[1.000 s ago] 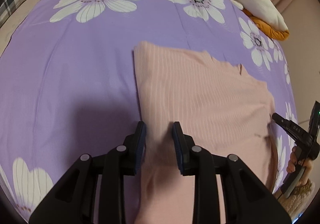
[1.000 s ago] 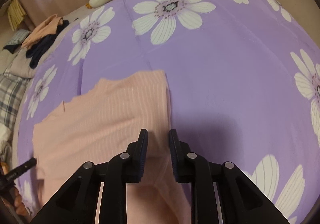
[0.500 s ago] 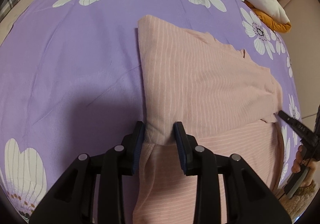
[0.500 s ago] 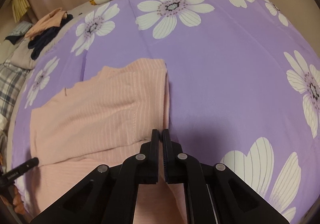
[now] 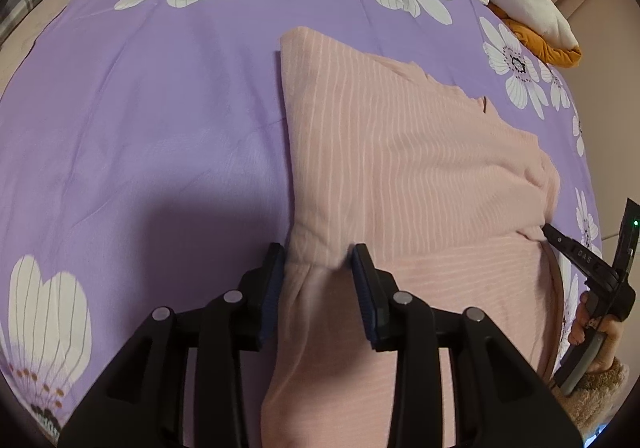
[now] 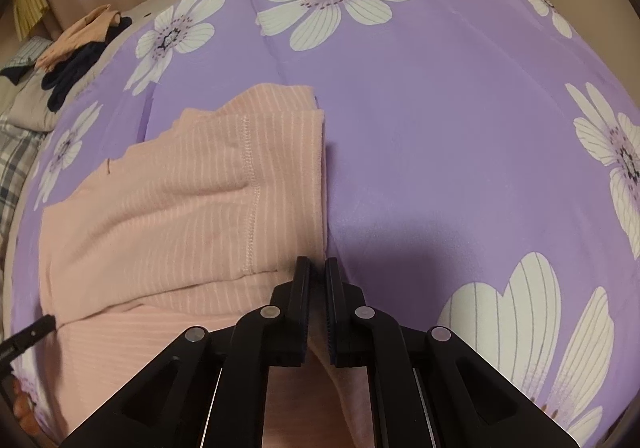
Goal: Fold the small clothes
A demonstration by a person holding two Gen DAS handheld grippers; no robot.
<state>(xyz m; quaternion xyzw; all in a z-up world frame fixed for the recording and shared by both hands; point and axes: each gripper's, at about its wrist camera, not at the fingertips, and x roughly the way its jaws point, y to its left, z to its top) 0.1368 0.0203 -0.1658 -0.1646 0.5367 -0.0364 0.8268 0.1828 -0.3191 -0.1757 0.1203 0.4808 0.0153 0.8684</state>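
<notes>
Pink striped garment (image 5: 400,176), white pinstripes, folded over itself, lying on purple flowered bedsheet (image 5: 140,128). Left claw (image 5: 318,268) parted, fingers straddling a raised fold at garment's near left corner; cloth between pads, grip not confirmed. Garment spreading ahead and rightward from there. Right claw (image 6: 317,272) pinched nearly closed on garment's near right edge; stitched hem (image 6: 250,188) just ahead-left.
</notes>
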